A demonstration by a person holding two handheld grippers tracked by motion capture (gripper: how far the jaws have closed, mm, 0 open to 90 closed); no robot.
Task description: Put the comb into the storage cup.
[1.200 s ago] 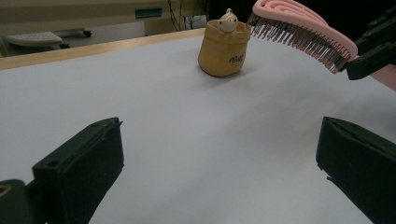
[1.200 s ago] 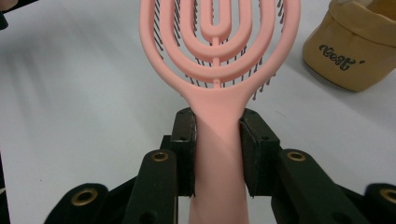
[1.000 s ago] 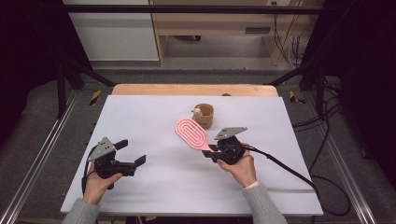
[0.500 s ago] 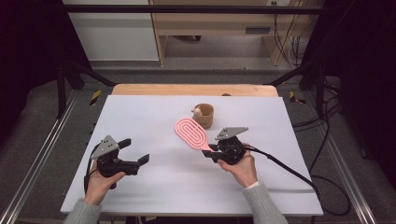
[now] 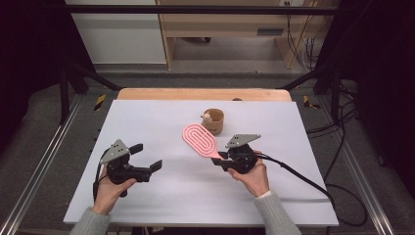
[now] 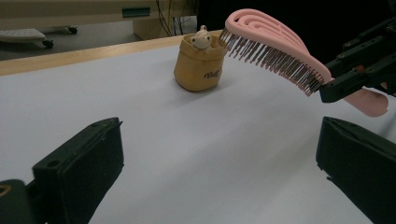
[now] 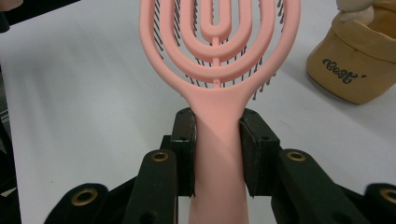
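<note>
1. The pink hairbrush (image 5: pixel 199 140) is held up off the white desk (image 5: pixel 161 196), bristles pointing down, its head tilted up towards the far side.
2. The right claw (image 5: pixel 219 159) clamps the brush by its handle; in the right gripper view both black pads press the handle's sides (image 7: pixel 218 140).
3. Just beyond the brush head stands a small tan pouch (image 5: pixel 214 121) with a little figure peeking out of its top.
4. The left claw (image 5: pixel 147 157) hangs well apart to the left, jaws spread wide with nothing between them, aimed towards the brush.
</note>
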